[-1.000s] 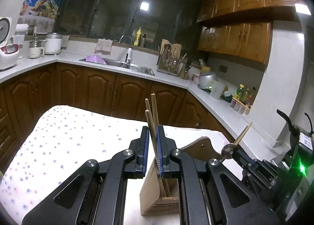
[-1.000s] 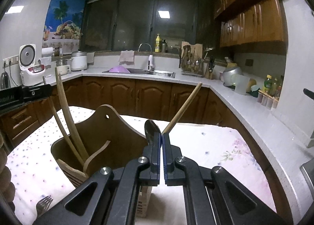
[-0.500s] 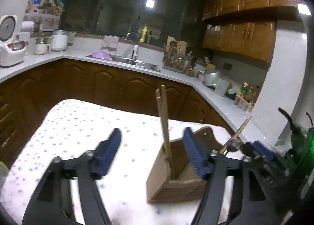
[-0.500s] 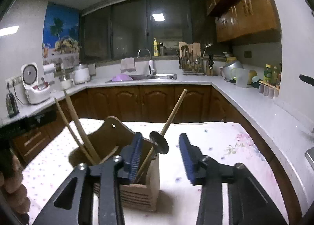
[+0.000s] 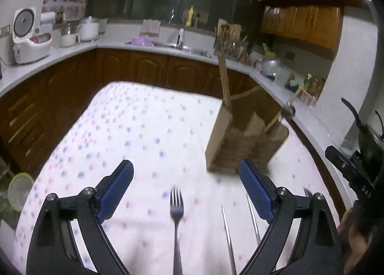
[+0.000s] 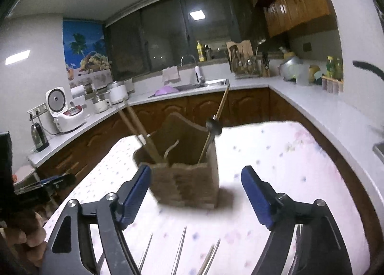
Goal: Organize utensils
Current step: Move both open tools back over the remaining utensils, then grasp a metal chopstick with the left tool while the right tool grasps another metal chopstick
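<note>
A wooden utensil holder (image 5: 242, 147) (image 6: 187, 179) stands on the dotted tablecloth. Wooden chopsticks (image 5: 224, 82) (image 6: 140, 131) stand in its left side. A ladle with a wooden handle (image 6: 214, 126) (image 5: 286, 111) leans in its right side. My left gripper (image 5: 186, 189) is open and empty, low over the cloth, with a metal fork (image 5: 177, 217) lying between its fingers and metal chopsticks (image 5: 228, 234) beside it. My right gripper (image 6: 195, 193) is open and empty, just short of the holder. Several metal utensils (image 6: 178, 248) lie below it.
The table (image 5: 120, 131) is ringed by a white counter (image 6: 324, 109) with brown cabinets. A rice cooker (image 5: 28, 37), a sink (image 6: 192, 86) and a utensil rack (image 6: 242, 61) are on the counter. A green-lidded container (image 5: 20, 191) sits off the table's left edge.
Both grippers have opened, leaving the wooden chopsticks and the ladle standing in the holder. Both have drawn back and tilted down, so the metal utensils on the cloth now show.
</note>
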